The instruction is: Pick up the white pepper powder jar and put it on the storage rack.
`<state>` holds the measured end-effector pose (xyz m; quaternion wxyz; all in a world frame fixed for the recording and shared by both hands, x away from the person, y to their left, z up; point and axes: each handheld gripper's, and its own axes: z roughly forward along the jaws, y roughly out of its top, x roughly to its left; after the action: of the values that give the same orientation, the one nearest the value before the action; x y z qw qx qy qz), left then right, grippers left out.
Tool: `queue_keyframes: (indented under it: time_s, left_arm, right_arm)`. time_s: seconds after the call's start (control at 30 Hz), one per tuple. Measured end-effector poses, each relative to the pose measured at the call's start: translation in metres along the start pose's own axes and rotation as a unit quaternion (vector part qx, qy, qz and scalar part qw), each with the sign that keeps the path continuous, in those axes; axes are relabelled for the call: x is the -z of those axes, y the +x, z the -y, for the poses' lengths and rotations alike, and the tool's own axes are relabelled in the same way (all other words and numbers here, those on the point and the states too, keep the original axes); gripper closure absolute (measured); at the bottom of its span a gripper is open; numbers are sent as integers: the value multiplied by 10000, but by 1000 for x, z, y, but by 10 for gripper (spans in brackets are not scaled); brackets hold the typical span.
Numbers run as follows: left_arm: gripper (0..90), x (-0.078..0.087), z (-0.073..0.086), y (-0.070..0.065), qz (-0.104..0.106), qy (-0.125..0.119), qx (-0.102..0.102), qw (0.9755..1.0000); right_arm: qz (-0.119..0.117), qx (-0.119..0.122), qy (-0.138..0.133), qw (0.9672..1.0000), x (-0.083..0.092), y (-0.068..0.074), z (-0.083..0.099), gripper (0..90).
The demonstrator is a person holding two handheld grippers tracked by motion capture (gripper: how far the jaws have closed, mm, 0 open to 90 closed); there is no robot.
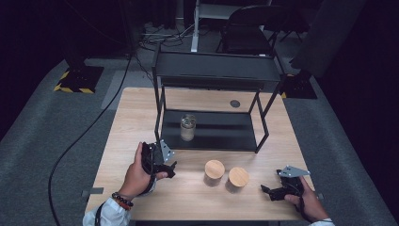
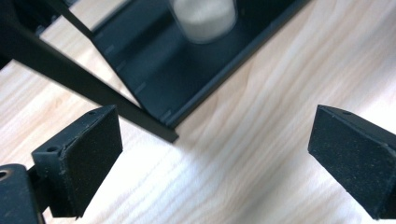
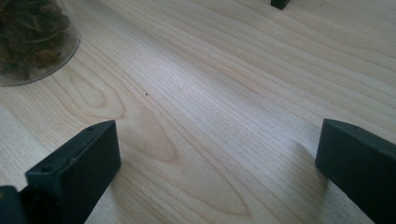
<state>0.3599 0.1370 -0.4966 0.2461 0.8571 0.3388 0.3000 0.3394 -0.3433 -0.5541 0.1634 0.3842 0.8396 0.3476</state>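
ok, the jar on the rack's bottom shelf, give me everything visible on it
The glass jar is clear and cylindrical, and stands upright on the black lower shelf of the metal rack, toward its left end. It looks partly filled with a pale, whitish content, seen blurred at the top of the left gripper view. No wooden lid shows on it, unlike the two lidded jars out on the table. Nothing but the shelf touches it; both grippers are away from it.
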Motion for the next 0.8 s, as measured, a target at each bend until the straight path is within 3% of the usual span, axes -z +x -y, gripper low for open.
queue_keyframes:
  time_s: [0.17,0.37,0.8]
  left_arm:
    - [27,-2,12,0,16,136,40,9999]
    - [26,-1,26,2,-172,65,234,9996]
    - [26,-4,58,10,17,153,641,9978]
  right_arm:
    - [-1,1,0,10000,0,0,0,0]
    - [0,0,-1,10000,0,0,0,0]
    - [-1,1,0,10000,0,0,0,0]
